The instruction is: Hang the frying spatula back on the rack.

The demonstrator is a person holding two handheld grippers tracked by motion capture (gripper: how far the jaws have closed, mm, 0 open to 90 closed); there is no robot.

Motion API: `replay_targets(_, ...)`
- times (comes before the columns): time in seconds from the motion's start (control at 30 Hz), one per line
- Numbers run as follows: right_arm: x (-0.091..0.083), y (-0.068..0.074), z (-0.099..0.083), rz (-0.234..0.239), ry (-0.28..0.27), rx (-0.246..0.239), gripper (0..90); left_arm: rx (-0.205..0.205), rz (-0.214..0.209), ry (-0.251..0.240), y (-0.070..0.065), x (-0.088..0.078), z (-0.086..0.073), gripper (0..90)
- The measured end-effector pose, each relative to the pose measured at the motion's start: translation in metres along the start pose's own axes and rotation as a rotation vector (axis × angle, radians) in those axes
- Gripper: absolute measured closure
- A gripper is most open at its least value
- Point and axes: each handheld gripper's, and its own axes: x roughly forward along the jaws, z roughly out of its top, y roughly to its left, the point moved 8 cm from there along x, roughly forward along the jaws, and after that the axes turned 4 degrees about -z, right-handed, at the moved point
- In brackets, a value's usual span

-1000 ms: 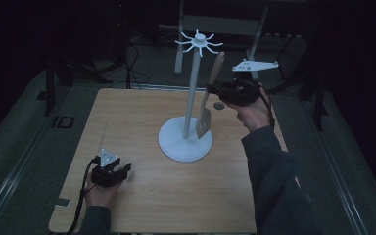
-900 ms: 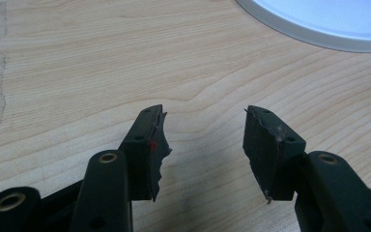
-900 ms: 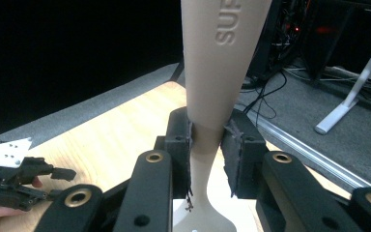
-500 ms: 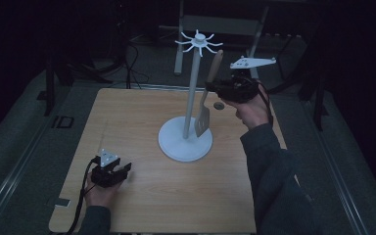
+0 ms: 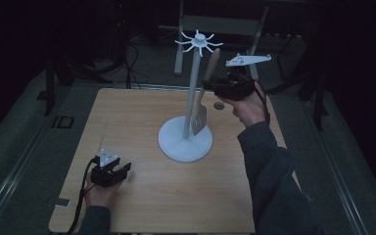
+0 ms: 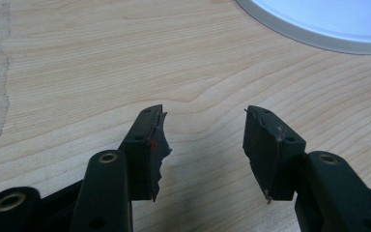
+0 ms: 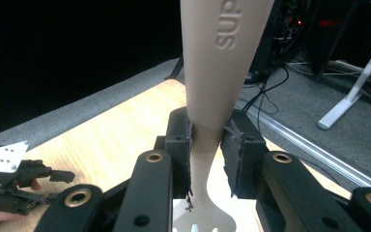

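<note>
High view, change: right gripper (image 5: 221,88) has carried the spatula (image 5: 201,112) slightly nearer the rack's pole (image 5: 192,98).
Right gripper: clamped on the spatula handle.
Left gripper (image 6: 200,150): jaws apart, idle on table (image 5: 142,122).
Implication: hanging on the hook crown (image 5: 199,43) likely comes next.

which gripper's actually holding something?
The right gripper: its jaws are shut on the beige spatula handle beside the white stand. The left gripper rests open on the table.
</note>
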Motion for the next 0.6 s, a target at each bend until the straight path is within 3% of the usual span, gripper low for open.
replay_targets(0.6, 0.012, 0.001, 0.000, -0.012, 0.007, 0.016, 74.1, -0.001, -0.001, -0.006, 0.000, 0.000, 0.001, 49.8)
